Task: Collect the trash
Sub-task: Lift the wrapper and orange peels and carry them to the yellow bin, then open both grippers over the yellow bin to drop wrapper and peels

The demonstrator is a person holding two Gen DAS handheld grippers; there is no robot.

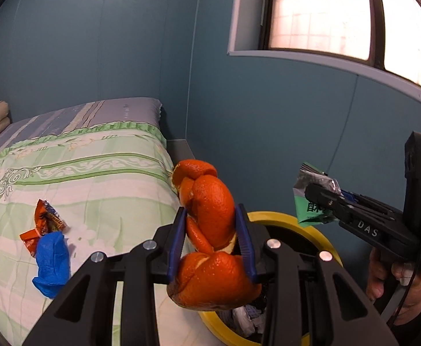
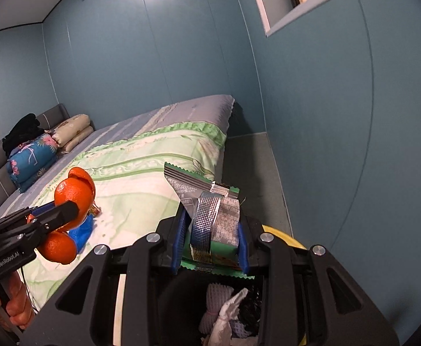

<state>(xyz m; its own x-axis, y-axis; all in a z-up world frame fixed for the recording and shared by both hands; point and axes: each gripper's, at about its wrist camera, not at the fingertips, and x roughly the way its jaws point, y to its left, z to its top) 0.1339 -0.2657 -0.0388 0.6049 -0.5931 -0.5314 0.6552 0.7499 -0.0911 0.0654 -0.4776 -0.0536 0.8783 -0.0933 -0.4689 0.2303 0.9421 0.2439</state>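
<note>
From my left wrist, my own frame hides most of the yellow-rimmed bin (image 1: 311, 225). My left gripper (image 1: 211, 236) clamps the orange peel (image 1: 210, 230) above its rim, tilted downward. A red wrapper (image 1: 44, 222) and blue glove (image 1: 52, 262) lie on the bed (image 1: 100, 167).

From my right wrist, my right gripper (image 2: 211, 245) pinches the green snack packet (image 2: 213, 225) over the bin, whose contents are hard to make out.

Dimpled orange peel (image 1: 210, 230); shiny foil wrapper (image 2: 213, 219).
</note>
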